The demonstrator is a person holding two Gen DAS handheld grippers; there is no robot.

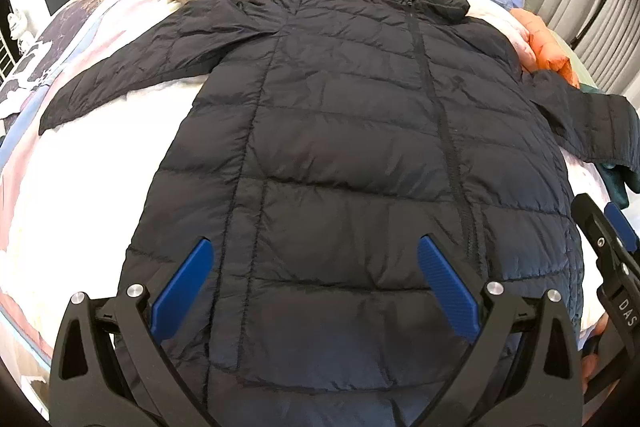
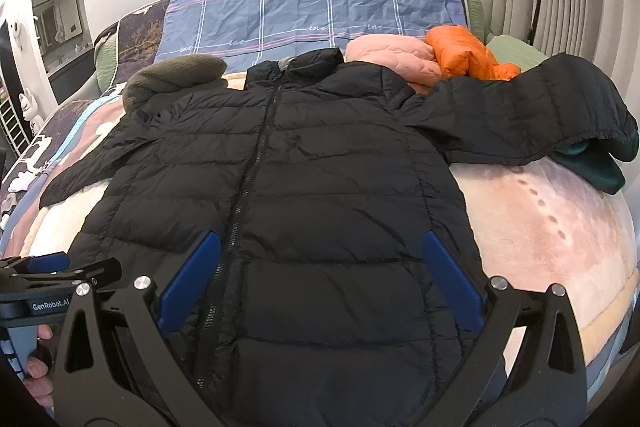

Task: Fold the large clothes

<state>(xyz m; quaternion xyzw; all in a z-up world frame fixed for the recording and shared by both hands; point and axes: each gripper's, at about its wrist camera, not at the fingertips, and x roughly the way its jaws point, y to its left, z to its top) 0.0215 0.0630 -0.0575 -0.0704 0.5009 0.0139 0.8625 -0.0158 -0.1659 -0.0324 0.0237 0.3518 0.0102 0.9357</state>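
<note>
left wrist: left gripper (image 1: 312, 283) jaws apart, empty, over hem of black quilted puffer jacket (image 1: 340, 147) lying flat, zipped, mid-bed (image 1: 72, 195) | right wrist: right gripper (image 2: 320, 279) jaws apart, empty, over same hem; right sleeve draped on teal cloth (image 2: 592, 167) at bed's right edge

A blue plaid pillow (image 2: 312, 11) lies at the bed's (image 2: 560, 247) head. Near it are a brown fleece garment (image 2: 176, 75), a pink garment (image 2: 396, 61), an orange garment (image 2: 464, 53) and a teal cloth (image 2: 592, 167).
</note>
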